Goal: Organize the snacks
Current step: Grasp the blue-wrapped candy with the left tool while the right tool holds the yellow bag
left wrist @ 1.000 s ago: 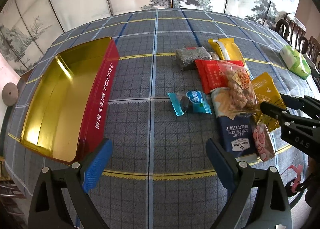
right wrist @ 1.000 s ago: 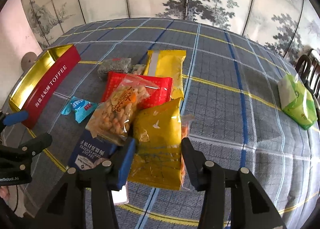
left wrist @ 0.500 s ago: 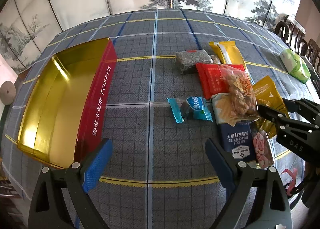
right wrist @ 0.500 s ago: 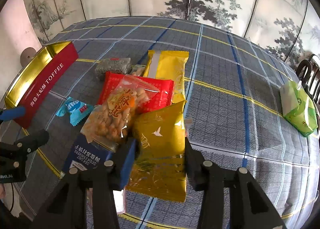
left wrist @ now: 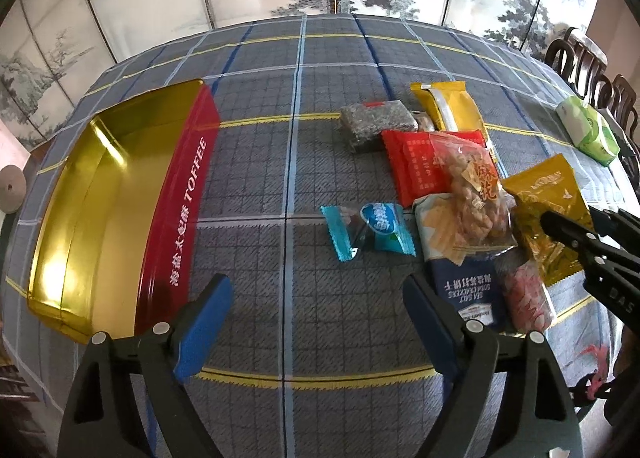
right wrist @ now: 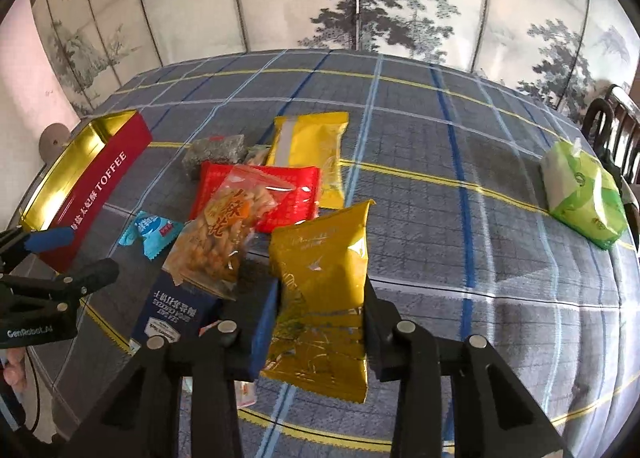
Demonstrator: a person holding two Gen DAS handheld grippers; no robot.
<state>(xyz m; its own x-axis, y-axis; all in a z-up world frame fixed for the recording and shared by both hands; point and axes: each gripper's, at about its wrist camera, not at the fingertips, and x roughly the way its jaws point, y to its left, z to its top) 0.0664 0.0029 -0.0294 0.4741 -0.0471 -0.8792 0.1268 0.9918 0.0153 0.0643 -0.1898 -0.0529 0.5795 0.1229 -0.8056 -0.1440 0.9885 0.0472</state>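
Painted screens are standing behind the checked cloth (left wrist: pixel 248 161) where you are sorting snacks.
Your right gripper (right wrist: pixel 320 312) is squeezing the gold bag (right wrist: pixel 322 278), which is pointing long-way away from you. The tin (left wrist: pixel 96 209), reading "TOFFEE", is sitting far to the left, nearer your left gripper (left wrist: pixel 318 310), which is wide open, holding nothing. A blue pack (left wrist: pixel 470 288) is showing "SEA SALT SODA CRACKERS".

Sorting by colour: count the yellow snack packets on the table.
2. One long yellow packet lies at the far end of the pile; one gold packet is held in the right gripper. Others may be hidden underneath.
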